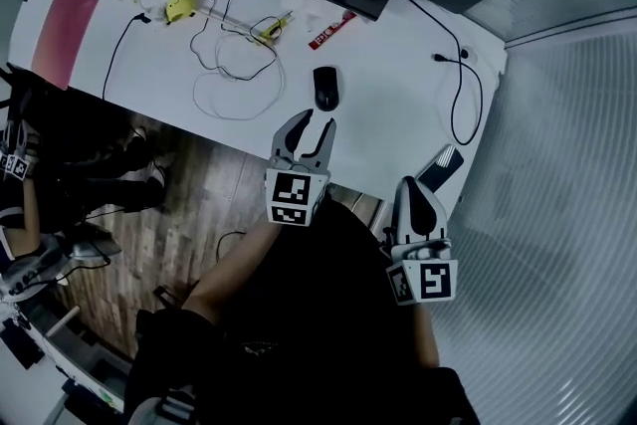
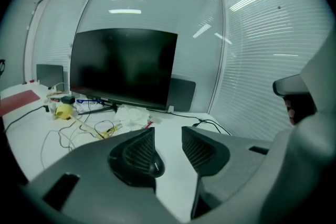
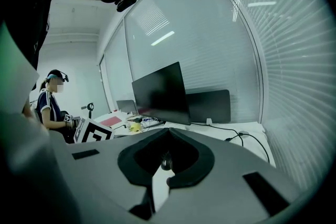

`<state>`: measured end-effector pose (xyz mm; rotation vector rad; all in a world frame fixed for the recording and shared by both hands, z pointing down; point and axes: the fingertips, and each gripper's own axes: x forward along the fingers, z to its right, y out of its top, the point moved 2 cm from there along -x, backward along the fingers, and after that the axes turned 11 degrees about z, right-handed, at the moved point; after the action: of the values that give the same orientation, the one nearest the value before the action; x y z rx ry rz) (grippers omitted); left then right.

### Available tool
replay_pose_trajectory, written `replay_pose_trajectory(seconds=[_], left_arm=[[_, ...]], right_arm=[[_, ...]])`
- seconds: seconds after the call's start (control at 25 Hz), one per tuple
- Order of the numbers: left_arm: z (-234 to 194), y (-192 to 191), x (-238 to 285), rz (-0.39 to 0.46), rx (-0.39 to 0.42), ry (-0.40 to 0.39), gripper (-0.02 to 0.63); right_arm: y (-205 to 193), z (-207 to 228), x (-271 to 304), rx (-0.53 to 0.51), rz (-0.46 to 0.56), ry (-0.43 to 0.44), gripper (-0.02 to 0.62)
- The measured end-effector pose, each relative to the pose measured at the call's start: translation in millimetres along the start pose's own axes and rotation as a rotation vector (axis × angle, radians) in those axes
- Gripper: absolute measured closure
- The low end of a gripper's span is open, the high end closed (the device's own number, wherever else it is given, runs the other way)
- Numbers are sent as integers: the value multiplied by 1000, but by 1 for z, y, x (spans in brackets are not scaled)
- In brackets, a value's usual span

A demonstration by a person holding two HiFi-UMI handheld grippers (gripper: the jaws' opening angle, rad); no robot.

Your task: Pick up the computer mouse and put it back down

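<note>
Left gripper (image 1: 315, 122): I hold it out at centre frame, tips aimed at the far side and dipped a little, jaws standing apart.
Pads (image 2: 139, 152): ribbed faces turned toward each other across an open gap.
Right gripper (image 1: 416, 186): nearer and to the right of the left one, jaws closed tip to tip.
Left forearm (image 1: 231, 266): bare, reaching from near left up to that gripper's marker cube (image 1: 294, 197).
</note>
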<state>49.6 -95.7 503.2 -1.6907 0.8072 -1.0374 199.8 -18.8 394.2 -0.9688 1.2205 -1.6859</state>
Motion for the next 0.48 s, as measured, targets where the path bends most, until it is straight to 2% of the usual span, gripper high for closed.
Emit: replay_pose_trajectory(seconds=[0.12, 0.24, 0.36, 0.48], left_arm=[[-11, -22, 20, -63, -52, 47, 434], [-17, -33, 40, -100, -58, 84, 417], [-22, -47, 62, -135, -56, 111, 364], [-28, -61, 79, -173, -71, 150, 350]], right_arm=[[-5, 6, 11, 7, -38, -10, 595], [-7, 13, 22, 10, -64, -22, 596], [-9, 23, 32, 25, -60, -43, 595], [-10, 31, 42, 22, -74, -39, 596]])
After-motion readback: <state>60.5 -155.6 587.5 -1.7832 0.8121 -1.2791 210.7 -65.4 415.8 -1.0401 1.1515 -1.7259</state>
